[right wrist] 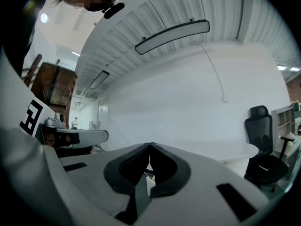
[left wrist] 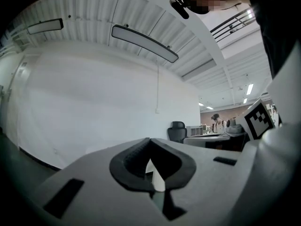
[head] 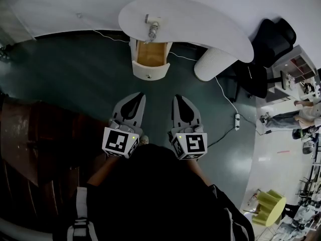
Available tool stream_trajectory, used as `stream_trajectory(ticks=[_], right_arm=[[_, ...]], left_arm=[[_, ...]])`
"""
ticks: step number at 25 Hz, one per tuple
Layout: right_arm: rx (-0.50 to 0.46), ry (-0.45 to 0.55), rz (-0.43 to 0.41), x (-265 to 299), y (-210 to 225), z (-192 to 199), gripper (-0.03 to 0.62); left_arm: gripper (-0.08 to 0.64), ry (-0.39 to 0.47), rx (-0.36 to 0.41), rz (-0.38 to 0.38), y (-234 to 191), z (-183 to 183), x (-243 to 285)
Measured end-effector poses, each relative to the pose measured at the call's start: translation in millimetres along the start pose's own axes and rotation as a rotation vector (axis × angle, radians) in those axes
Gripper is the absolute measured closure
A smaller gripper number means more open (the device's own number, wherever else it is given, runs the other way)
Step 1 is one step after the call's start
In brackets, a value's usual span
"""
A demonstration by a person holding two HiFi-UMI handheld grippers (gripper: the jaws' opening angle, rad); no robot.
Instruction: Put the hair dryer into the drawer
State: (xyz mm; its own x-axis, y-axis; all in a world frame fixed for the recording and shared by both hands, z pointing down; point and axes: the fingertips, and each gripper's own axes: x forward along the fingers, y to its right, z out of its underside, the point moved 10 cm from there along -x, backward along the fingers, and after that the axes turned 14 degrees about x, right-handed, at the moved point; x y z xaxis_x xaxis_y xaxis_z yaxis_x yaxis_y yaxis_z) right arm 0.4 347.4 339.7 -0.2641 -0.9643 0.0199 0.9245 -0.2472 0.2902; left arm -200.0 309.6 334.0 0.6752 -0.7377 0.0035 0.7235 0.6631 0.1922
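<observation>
A white and silver hair dryer (head: pixel 152 28) lies on the near edge of the curved white table (head: pixel 200 21). Right below it a cream drawer unit (head: pixel 149 73) stands with its drawer (head: pixel 150 54) pulled out, showing a bare wooden inside. My left gripper (head: pixel 140 96) and right gripper (head: pixel 178 98) are held side by side over the dark floor, well short of the drawer, both pointing toward it. In the left gripper view the left gripper (left wrist: pixel 150 141) has its jaws met with nothing between them. The right gripper (right wrist: pixel 149 145) looks the same in its own view.
A white round table leg (head: pixel 212 63) stands right of the drawer unit. A black office chair (head: pixel 272 38) is beyond it. A cable runs to a power strip (head: pixel 237 121) on the floor at right. A brown wooden cabinet (head: pixel 30 139) is at my left.
</observation>
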Motion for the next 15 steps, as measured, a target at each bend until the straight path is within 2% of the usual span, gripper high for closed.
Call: stream_trajectory(ticks=[15], right_arm=[[-0.014, 0.002, 0.011, 30, 7, -8, 0.569]], left_arm=[[0.552, 0.013, -0.023, -0.003, -24, 3, 25]])
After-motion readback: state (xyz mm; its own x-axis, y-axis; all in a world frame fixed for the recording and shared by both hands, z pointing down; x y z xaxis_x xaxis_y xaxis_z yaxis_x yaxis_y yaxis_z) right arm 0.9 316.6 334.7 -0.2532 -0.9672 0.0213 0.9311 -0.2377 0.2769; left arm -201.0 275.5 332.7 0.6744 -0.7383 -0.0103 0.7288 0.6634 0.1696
